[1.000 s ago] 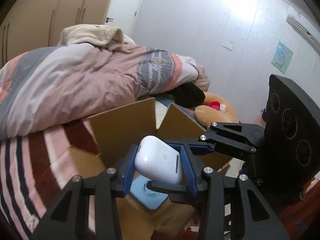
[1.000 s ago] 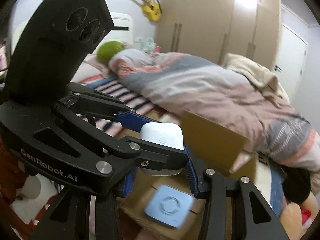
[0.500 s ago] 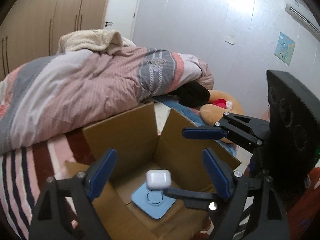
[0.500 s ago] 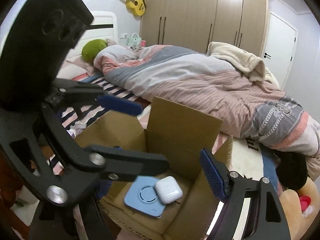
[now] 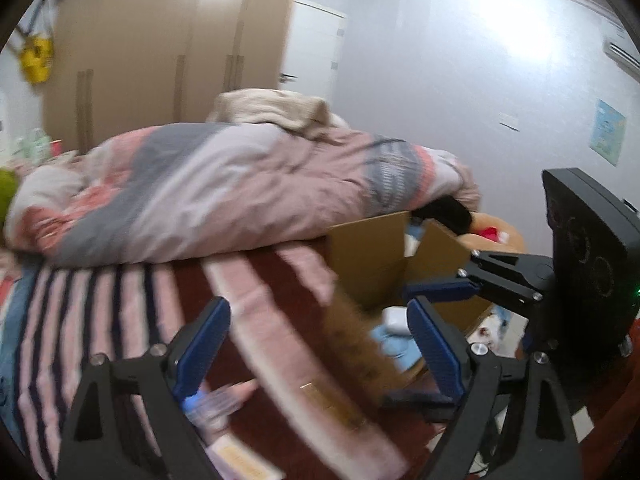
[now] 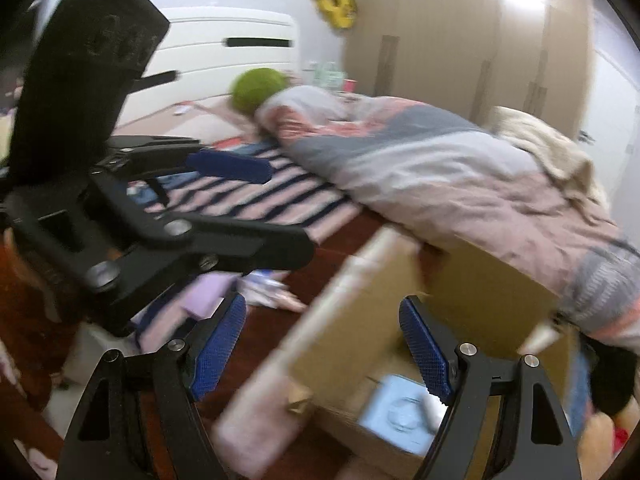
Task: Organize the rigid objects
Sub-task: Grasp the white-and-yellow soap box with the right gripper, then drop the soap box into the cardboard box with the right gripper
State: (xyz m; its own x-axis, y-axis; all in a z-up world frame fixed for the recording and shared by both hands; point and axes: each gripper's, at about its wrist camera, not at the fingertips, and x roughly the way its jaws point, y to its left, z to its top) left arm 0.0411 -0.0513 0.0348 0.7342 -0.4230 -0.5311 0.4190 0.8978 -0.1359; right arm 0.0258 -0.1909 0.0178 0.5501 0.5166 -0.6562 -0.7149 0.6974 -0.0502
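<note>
Both claws tilt downward with nothing between their ribbed blue pads. The left claw [image 5: 316, 344] is spreading, its jaws opening over the striped bed [image 5: 120, 312]; the right claw [image 6: 320, 348] stands spread. Right of the left claw sits a stiff brown cardboard box [image 5: 372, 260] holding a smooth white earbud case [image 5: 394, 318] on a flat pale-blue square device [image 6: 402, 412]. Beyond lie a rumpled pink-grey quilt [image 5: 224, 200], then the tan wardrobe [image 5: 160, 52].
</note>
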